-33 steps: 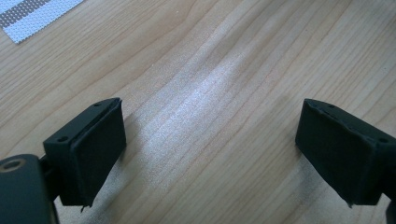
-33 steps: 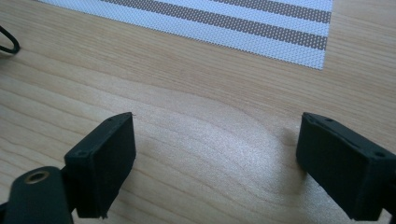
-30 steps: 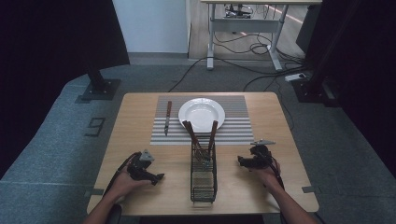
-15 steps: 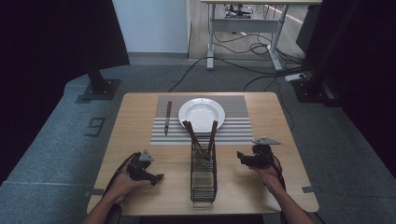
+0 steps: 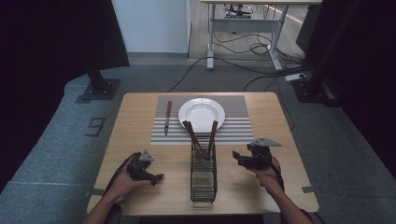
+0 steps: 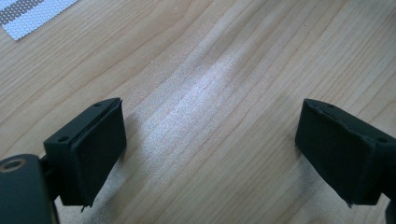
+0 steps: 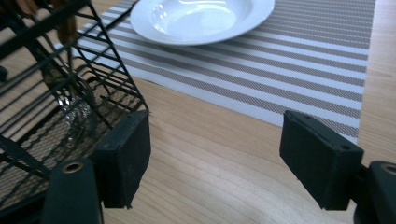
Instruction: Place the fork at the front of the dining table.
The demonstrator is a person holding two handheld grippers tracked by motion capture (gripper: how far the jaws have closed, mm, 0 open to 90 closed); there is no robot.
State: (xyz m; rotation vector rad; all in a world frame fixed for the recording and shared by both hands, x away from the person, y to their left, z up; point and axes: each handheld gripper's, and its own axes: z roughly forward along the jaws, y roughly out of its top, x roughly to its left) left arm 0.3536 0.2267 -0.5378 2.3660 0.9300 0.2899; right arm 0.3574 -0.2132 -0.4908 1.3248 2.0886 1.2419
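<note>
A black wire basket (image 5: 204, 179) stands at the table's near middle, with two brown-handled utensils (image 5: 190, 133) leaning out of its far end. Beyond it a white plate (image 5: 201, 114) rests on a striped placemat (image 5: 233, 126), and a knife (image 5: 167, 116) lies on the mat left of the plate. My left gripper (image 5: 156, 178) rests low at the near left, open over bare wood (image 6: 210, 140). My right gripper (image 5: 236, 157) hovers just right of the basket (image 7: 56, 107), open; its jaws have just been closing a little, with nothing between them (image 7: 215, 154).
The wooden table (image 5: 135, 121) has rounded corners and stands on grey carpet. The plate (image 7: 201, 18) and mat (image 7: 289, 65) lie ahead of my right gripper. Cables and a desk frame (image 5: 243, 28) sit on the floor behind.
My right gripper has risen slightly beside the basket. The left hand and its gripper have stayed put.
</note>
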